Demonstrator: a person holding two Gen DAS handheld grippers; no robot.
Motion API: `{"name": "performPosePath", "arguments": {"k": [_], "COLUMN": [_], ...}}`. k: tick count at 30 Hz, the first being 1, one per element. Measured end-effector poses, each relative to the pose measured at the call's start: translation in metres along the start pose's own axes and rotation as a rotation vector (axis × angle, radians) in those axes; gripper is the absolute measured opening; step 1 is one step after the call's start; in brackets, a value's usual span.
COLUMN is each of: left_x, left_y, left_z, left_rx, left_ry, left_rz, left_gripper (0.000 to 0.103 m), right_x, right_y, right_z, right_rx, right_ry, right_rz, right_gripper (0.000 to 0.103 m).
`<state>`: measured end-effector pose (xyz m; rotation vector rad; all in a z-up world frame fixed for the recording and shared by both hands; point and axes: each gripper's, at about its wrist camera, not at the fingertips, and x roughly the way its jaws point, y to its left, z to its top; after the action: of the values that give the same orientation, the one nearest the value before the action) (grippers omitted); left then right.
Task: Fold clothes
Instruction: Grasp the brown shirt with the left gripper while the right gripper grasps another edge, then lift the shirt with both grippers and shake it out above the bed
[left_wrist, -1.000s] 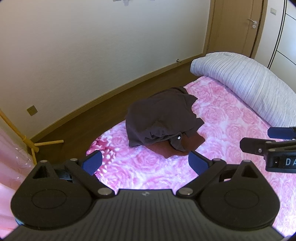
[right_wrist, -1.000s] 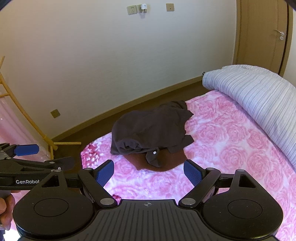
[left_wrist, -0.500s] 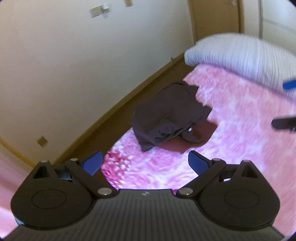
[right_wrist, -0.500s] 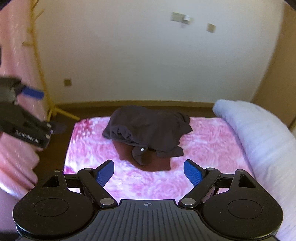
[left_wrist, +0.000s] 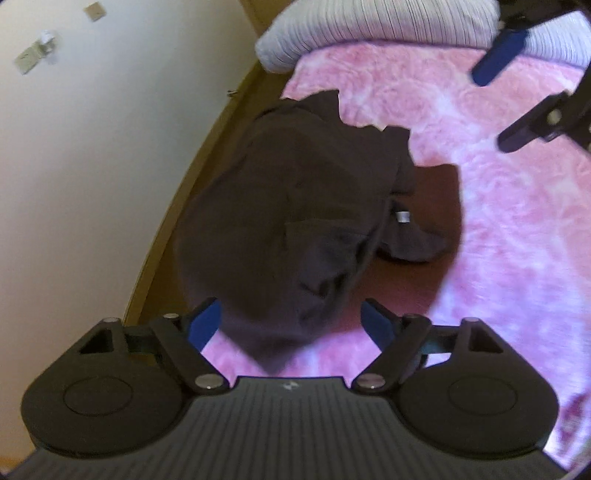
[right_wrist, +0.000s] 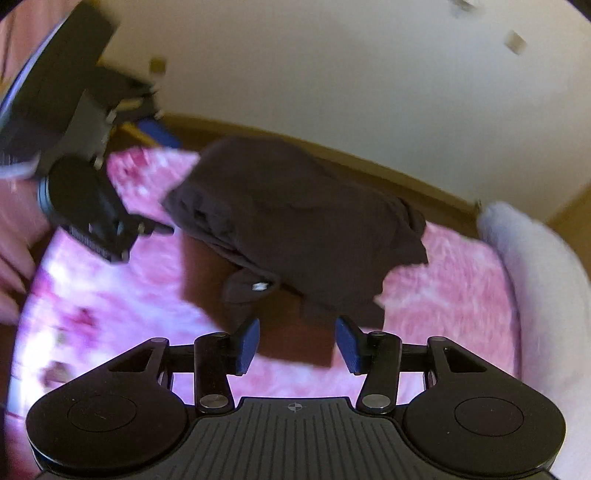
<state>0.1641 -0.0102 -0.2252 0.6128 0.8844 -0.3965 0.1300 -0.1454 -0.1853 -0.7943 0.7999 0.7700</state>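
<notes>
A crumpled dark brown garment (left_wrist: 303, 206) lies on the pink rose-patterned bedspread (left_wrist: 517, 240), near the bed's edge by the wall. A small silver snap (left_wrist: 402, 217) shows on a flap of it. Beneath it lies a flat reddish-brown cloth (left_wrist: 439, 199). My left gripper (left_wrist: 291, 321) hangs open over the garment's near end, with nothing between its fingers. My right gripper (right_wrist: 298, 345) is open with narrowed jaws, low over the reddish-brown cloth (right_wrist: 295, 332) at the edge of the dark garment (right_wrist: 303, 218). Each gripper shows in the other's view: right gripper (left_wrist: 513, 96), left gripper (right_wrist: 162, 181).
A white striped duvet (left_wrist: 369, 26) is bunched at the head of the bed and shows as a pale duvet (right_wrist: 535, 277) at the right. A strip of wooden floor (left_wrist: 199, 155) and a cream wall (left_wrist: 92, 166) run beside the bed.
Both grippers have swung in close over the dark garment from opposite sides. The right gripper's jaws have narrowed; the left's stay wide. The garment lies as before.
</notes>
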Motion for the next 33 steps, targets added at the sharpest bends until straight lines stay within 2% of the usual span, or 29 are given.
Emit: {"name": "performPosePath", "arguments": {"k": [2,3,5,7,9,11,12,13,14,16,19,22,25,28,33], "left_x": [0.012,0.018,0.019,0.017,0.013,0.008,0.005,0.002,-0.001,-0.012,-0.042,-0.085,-0.130,-0.170,-0.239], "left_y": [0.009,0.013,0.019,0.025,0.030,0.034,0.038,0.041,0.045,0.051,0.066,0.067,0.052,0.007,-0.096], "left_z": [0.001,0.001,-0.002,-0.006,-0.011,-0.014,-0.014,-0.014,-0.013,-0.005,0.009,0.029,0.049,0.063,0.076], "left_rx": [-0.022,-0.035,-0.053,-0.076,-0.104,-0.123,-0.132,-0.142,-0.151,-0.156,-0.165,-0.113,-0.034,0.053,0.169], "left_ry": [-0.006,-0.009,-0.018,-0.038,-0.063,-0.088,-0.101,-0.113,-0.126,-0.156,-0.231,-0.324,-0.409,-0.456,-0.525], "left_rz": [-0.049,-0.074,-0.099,-0.108,-0.123,-0.133,-0.138,-0.144,-0.149,-0.138,-0.134,-0.165,-0.215,-0.294,-0.467], "left_gripper": [0.041,0.036,0.019,0.015,0.013,0.011,0.010,0.010,0.009,0.009,0.008,0.008,0.008,0.007,0.006], "right_x": [0.032,0.048,0.079,0.110,0.129,0.140,0.135,0.121,0.108,0.080,0.040,-0.001,-0.062,-0.128,-0.249], "right_y": [0.002,0.003,0.004,0.006,0.011,0.013,0.009,0.000,-0.008,-0.025,-0.050,-0.075,-0.093,-0.099,-0.087], "right_z": [0.002,0.003,0.005,0.007,0.008,0.010,0.010,0.009,0.009,0.008,0.006,0.004,-0.016,-0.058,-0.163], "right_rx": [-0.111,-0.169,-0.284,-0.399,-0.488,-0.531,-0.517,-0.478,-0.439,-0.362,-0.246,-0.129,-0.025,0.069,0.234], "right_ry": [0.012,0.016,0.024,0.031,0.028,0.031,0.023,0.007,-0.009,-0.041,-0.089,-0.136,-0.173,-0.188,-0.180], "right_rz": [-0.020,-0.030,-0.049,-0.069,-0.066,-0.055,-0.058,-0.068,-0.078,-0.098,-0.128,-0.157,-0.205,-0.276,-0.433], "right_gripper": [0.050,0.050,0.052,0.060,0.064,0.064,0.055,0.029,0.017,0.008,0.007,0.004,0.003,0.003,0.003]}}
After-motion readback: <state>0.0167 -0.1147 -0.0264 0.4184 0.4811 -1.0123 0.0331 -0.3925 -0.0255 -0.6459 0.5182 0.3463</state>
